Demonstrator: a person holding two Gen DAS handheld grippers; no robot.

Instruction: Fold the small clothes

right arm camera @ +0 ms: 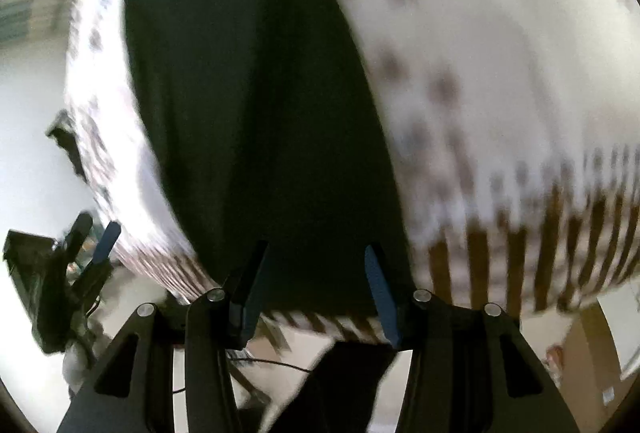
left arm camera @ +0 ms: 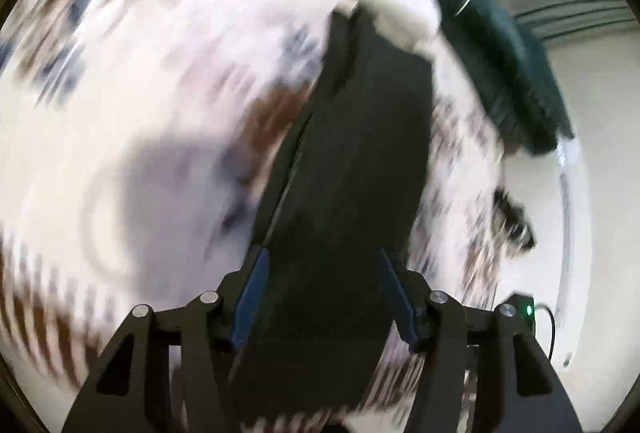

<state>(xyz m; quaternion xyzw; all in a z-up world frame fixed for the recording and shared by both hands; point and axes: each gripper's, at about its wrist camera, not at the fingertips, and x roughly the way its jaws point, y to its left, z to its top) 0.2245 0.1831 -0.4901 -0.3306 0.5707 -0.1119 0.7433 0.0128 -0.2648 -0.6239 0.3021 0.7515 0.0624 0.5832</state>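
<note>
Left gripper (left arm camera: 320, 293): jaws are spread wide; nothing is clamped.
Right gripper (right arm camera: 316, 285): jaws are spread wide; nothing is clamped.
Dark garment (left arm camera: 360, 153): is laid flat on the patterned cloth (left arm camera: 140, 53), stretching ahead between both pairs of fingers.
Sharpness: both views are heavily blurred.

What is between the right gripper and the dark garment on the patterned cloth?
Nothing visible. The dark garment lies on the patterned cloth straight ahead of the right gripper, whose open fingers frame its near edge. The picture is blurred, so contact cannot be judged.
</note>
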